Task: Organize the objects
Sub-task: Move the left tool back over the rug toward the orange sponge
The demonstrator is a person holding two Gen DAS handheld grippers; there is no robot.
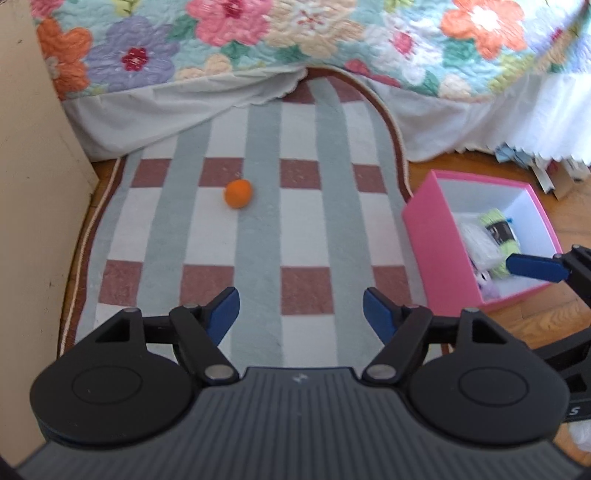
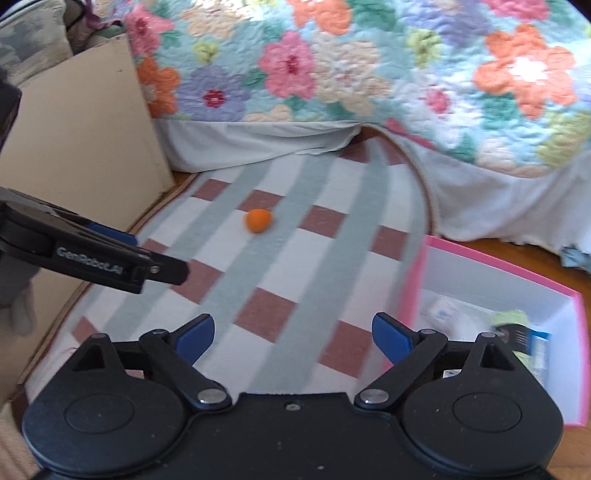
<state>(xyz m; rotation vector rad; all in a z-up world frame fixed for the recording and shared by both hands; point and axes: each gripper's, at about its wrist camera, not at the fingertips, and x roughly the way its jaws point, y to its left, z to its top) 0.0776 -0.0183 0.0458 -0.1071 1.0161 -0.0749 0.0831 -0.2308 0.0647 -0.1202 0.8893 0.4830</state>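
Observation:
A small orange ball (image 1: 238,194) lies alone on the checked rug (image 1: 258,236); it also shows in the right wrist view (image 2: 258,220). My left gripper (image 1: 301,314) is open and empty, held above the rug's near part, well short of the ball. My right gripper (image 2: 293,338) is open and empty, hovering beside the left wall of a pink box (image 2: 410,295). The pink box (image 1: 436,236) stands on the wood floor right of the rug and holds a light green yarn skein (image 1: 496,221) and white packets.
A bed with a floral quilt (image 1: 295,33) and white skirt borders the rug at the back. A beige panel (image 1: 33,184) stands at the left. Papers (image 1: 535,162) lie under the bed skirt at right. The left gripper shows at the left of the right wrist view (image 2: 110,254).

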